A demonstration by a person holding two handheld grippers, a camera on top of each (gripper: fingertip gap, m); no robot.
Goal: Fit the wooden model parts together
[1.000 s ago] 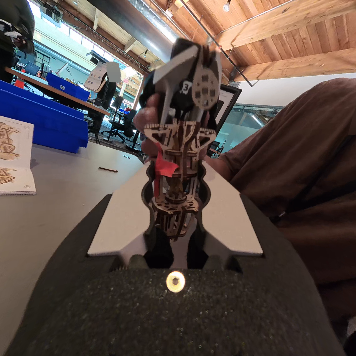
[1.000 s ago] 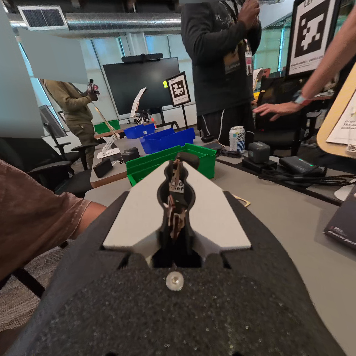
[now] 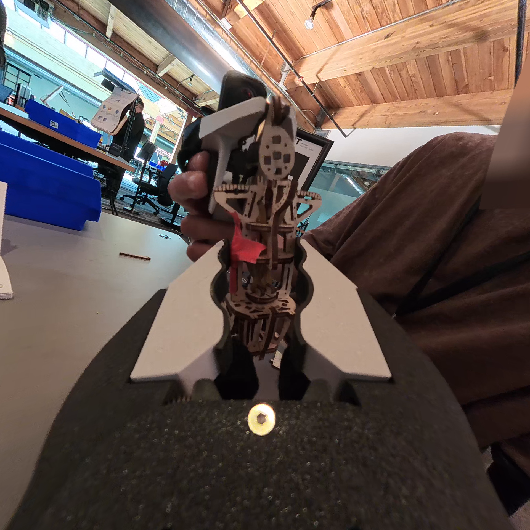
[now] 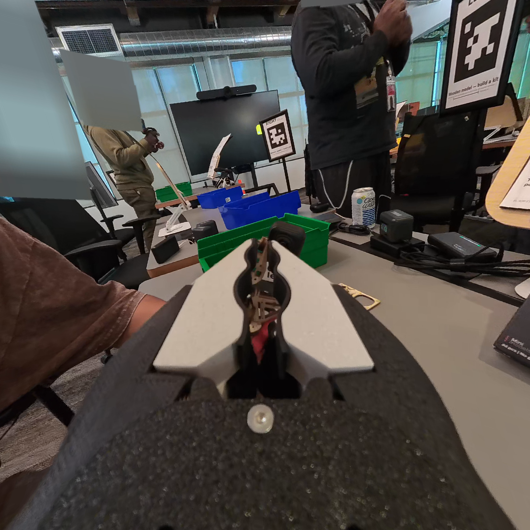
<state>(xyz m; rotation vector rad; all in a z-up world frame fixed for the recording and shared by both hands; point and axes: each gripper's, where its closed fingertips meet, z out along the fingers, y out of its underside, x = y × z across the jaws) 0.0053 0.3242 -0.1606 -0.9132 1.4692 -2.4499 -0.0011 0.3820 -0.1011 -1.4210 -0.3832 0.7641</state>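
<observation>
Left wrist view, frame centre: left gripper clamps wooden model; right gripper pinches perforated oval plate above it.

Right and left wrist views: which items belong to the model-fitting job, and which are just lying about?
Job:
- wooden model, clamped in left tongs
- oval wooden part, in right tongs

Lying about:
- green bin
- blue bins
- drink can
- loose wooden stick

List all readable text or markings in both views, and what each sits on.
Not transcribing wording; carriers only.
White-and-blue drinks can: printed brand.
Small black-framed marker sign on a stand: heading, caption.
Large black-framed marker sign: caption.
Black box at table edge: small print.
Blue plastic bin's sticker: too small.
</observation>
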